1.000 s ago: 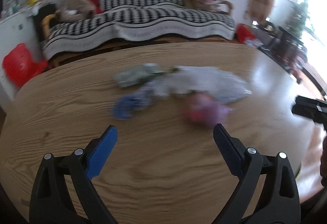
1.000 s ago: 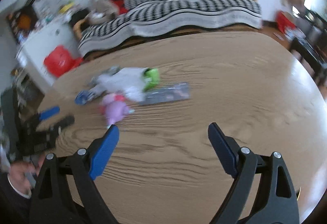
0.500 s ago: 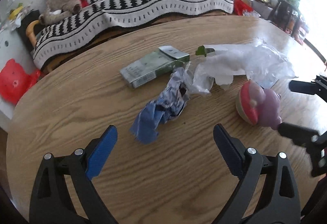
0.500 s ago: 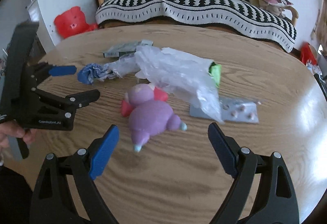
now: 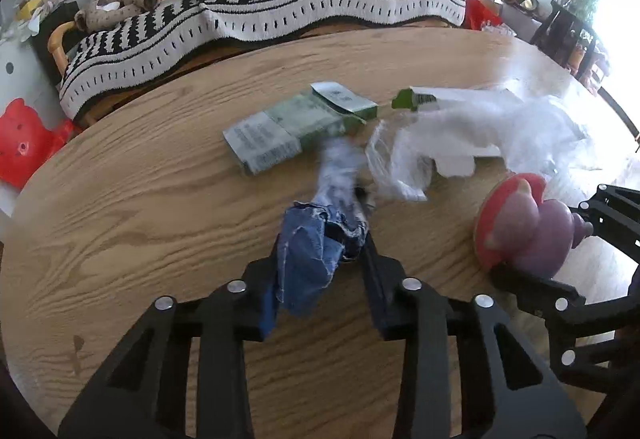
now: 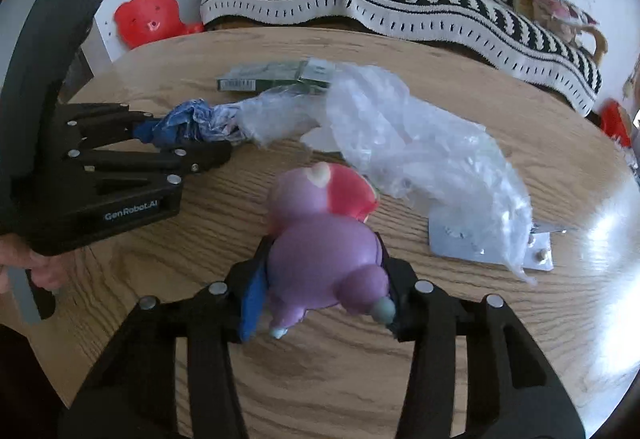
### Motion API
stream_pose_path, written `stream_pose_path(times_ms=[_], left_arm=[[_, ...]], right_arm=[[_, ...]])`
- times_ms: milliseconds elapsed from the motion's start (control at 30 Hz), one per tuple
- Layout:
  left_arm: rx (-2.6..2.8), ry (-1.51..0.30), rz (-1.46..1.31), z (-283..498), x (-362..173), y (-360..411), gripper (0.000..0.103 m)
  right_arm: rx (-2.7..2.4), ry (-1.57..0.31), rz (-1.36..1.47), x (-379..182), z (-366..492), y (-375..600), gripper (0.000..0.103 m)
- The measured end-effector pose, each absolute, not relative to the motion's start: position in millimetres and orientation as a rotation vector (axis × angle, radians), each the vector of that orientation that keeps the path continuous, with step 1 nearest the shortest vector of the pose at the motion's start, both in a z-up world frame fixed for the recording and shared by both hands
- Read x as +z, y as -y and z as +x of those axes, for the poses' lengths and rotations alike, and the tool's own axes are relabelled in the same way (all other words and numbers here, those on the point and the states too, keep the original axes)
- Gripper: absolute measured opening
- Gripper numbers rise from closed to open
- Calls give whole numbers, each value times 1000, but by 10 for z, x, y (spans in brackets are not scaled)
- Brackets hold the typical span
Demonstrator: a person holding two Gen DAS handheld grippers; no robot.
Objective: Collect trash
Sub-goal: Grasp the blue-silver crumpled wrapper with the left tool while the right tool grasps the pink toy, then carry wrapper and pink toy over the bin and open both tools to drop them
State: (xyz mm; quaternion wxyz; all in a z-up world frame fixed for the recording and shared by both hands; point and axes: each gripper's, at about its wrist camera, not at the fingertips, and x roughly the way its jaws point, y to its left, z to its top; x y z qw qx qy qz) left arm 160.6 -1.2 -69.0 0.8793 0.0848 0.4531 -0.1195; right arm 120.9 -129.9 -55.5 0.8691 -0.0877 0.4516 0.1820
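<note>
Left gripper (image 5: 320, 259) has just clenched the crumpled blue wrapper (image 5: 316, 259); right gripper (image 6: 320, 279) has just clenched the purple toy (image 6: 320, 263), clearing the table (image 5: 140, 239).

Crumpled blue-and-white wrapper (image 5: 320, 239); purple-and-red plastic toy (image 6: 324, 243); green carton (image 5: 296, 127); black-and-white striped sofa throw (image 5: 260, 11); tan wood-grain table (image 5: 140, 207).
</note>
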Motion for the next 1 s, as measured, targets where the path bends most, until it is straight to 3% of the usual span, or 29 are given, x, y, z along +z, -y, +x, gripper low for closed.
stream_pose_path(times_ms=[533, 1000], left_arm=[[-183, -886, 102, 995, -120, -24, 32], [-501, -797, 136, 574, 169, 1452, 32]], right_arm=[[370, -860, -99, -48, 582, 1822, 44], [159, -819, 32, 310, -16, 3238, 44]])
